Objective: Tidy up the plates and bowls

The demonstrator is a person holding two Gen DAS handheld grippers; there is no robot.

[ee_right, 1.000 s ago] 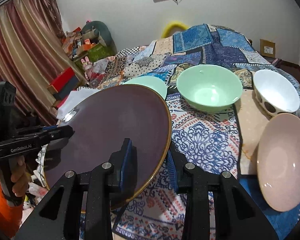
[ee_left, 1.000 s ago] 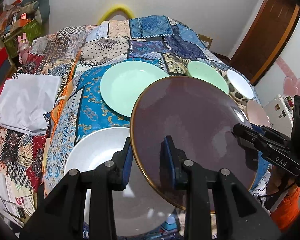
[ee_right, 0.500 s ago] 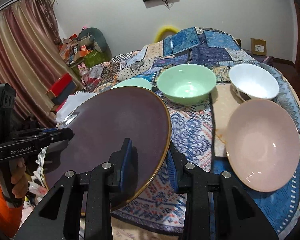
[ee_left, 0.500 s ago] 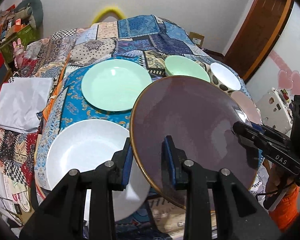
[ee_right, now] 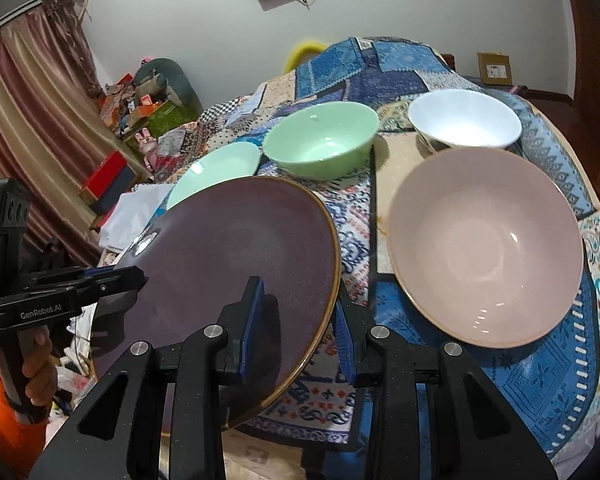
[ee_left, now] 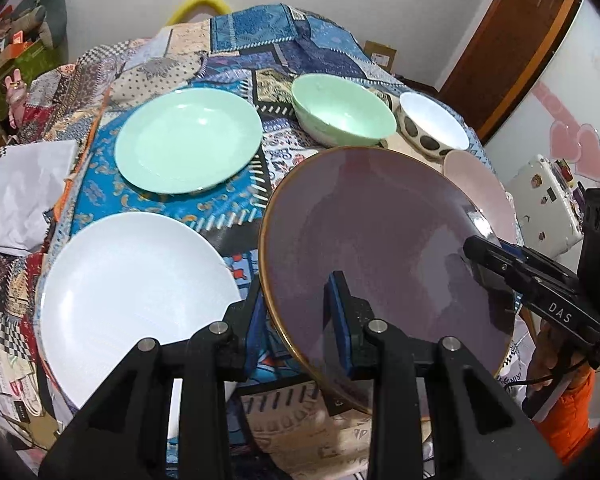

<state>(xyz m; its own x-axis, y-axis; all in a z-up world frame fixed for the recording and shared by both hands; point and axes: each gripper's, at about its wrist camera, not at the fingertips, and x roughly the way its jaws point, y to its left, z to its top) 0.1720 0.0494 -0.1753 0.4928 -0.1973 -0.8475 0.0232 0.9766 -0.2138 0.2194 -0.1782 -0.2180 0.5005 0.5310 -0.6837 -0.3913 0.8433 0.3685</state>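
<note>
Left gripper (ee_left: 296,320) and right gripper (ee_right: 298,332) each clamp the round dark-purple gold-rimmed plate (ee_left: 380,248); only the left view shows the white round plate (ee_left: 132,304).

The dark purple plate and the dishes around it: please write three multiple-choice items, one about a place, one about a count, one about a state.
1. Where does the white plate lie?
A. on the patterned tablecloth, nearer the camera than the green plate
B. inside the pink bowl
C. under the green bowl

2. How many bowls stand on the table?
A. one
B. three
C. five

3. How is the dark purple plate held?
A. it lies flat, untouched
B. by one gripper only
C. by both grippers at opposite rims

Answers:
1 A: the left wrist view shows it on the cloth in front of the green plate.
2 B: the green bowl, the white bowl and the pink bowl.
3 C: the left gripper and the right gripper each clamp a rim, and the plate is tilted above the table.
</note>
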